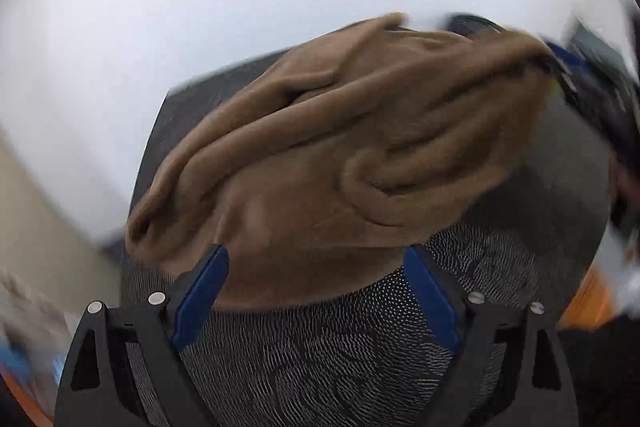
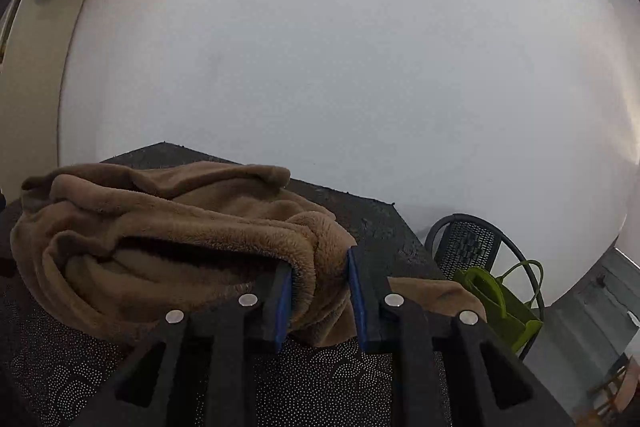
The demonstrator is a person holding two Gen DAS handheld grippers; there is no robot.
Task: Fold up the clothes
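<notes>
Brown fleece garment point(image 2: 168, 247) lies bunched in thick folds on the dark dotted worktop point(image 2: 320, 379). One fold sits between the blue pads of the right claw point(image 2: 320, 267), whose jaws stand partly closed against it. Wide apart and holding nothing, the left claw point(image 1: 316, 259) hovers at the cloth's near edge. Beyond the worktop's corner stand a black woven chair point(image 2: 468, 239) and a green bag point(image 2: 496, 303).

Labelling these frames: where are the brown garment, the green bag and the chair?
brown garment point(image 2: 168, 227): right wrist view, bunched middle.
green bag point(image 2: 500, 307): right wrist view, its side.
chair point(image 2: 464, 239): right wrist view, woven backrest.
</notes>
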